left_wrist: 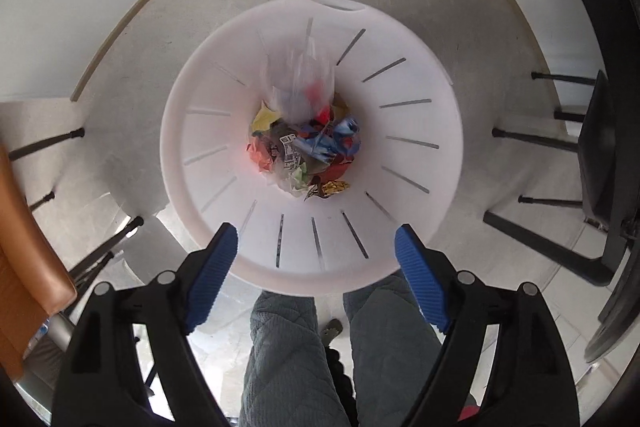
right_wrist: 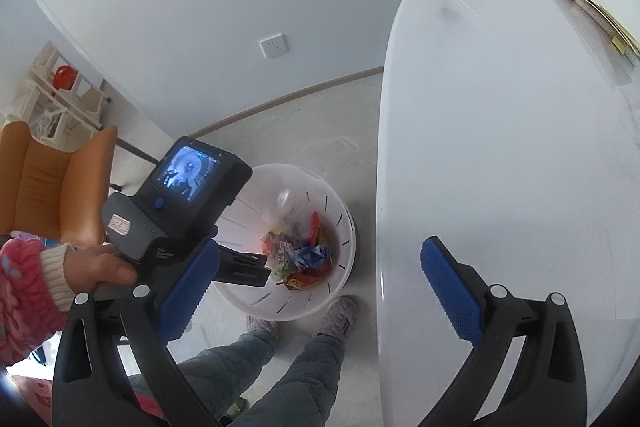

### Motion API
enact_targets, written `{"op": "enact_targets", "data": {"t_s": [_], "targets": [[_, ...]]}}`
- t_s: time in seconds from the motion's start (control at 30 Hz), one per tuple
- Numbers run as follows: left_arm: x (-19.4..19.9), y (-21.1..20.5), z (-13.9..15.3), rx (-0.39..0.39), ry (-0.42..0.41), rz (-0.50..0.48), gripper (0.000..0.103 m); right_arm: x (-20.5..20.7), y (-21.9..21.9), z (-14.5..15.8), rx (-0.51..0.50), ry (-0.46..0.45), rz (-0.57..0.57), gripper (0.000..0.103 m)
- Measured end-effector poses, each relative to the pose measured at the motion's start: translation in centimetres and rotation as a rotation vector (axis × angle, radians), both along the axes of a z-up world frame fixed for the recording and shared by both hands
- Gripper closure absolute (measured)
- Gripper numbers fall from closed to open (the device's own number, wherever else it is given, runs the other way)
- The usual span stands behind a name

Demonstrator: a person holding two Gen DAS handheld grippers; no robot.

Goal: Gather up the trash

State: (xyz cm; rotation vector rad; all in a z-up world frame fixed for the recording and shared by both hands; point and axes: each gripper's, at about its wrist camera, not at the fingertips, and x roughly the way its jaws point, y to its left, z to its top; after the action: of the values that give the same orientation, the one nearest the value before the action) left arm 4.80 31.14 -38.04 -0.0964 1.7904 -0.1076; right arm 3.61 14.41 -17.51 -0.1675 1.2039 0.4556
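A white slotted trash bin stands on the floor right below my left gripper, which is open and empty over its near rim. Inside lie several crumpled coloured wrappers, and a clear plastic bag, blurred, is in the bin above them. In the right wrist view the same bin sits left of a white table. My right gripper is open and empty, between the bin and the table edge. The left gripper's body is held over the bin.
Black chair and table legs stand right of the bin, and thin legs to its left. A tan leather chair is at the left. The person's legs and slippers stand by the bin. A white shelf is by the wall.
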Motion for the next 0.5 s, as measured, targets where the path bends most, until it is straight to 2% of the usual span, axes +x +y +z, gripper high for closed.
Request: {"op": "enact_targets", "data": {"t_s": [0.1,0.23,0.27,0.3,0.33,0.5], "targets": [[-0.5,0.4,2.9,0.002,-0.042,0.047,0.026,0.5,-0.2,0.6,0.007,-0.006,0.036,0.003],[-0.9,1.1,7.1,0.044,-0.116,0.098,0.025,1.3,-0.5,2.2,0.029,-0.029,0.089,0.003],[-1.2,1.0,8.2,0.055,-0.138,0.12,0.022,1.5,-0.5,2.7,0.034,-0.037,0.11,0.003],[-1.4,0.9,9.3,0.066,-0.159,0.144,0.013,1.7,-0.4,3.1,0.039,-0.043,0.128,0.003],[-1.8,1.1,10.8,0.082,-0.194,0.174,0.011,1.8,-0.4,3.5,0.044,-0.051,0.146,0.003],[-3.2,1.5,16.3,0.133,-0.288,0.277,0.011,1.9,-0.1,5.3,0.057,-0.087,0.248,0.003]]}}
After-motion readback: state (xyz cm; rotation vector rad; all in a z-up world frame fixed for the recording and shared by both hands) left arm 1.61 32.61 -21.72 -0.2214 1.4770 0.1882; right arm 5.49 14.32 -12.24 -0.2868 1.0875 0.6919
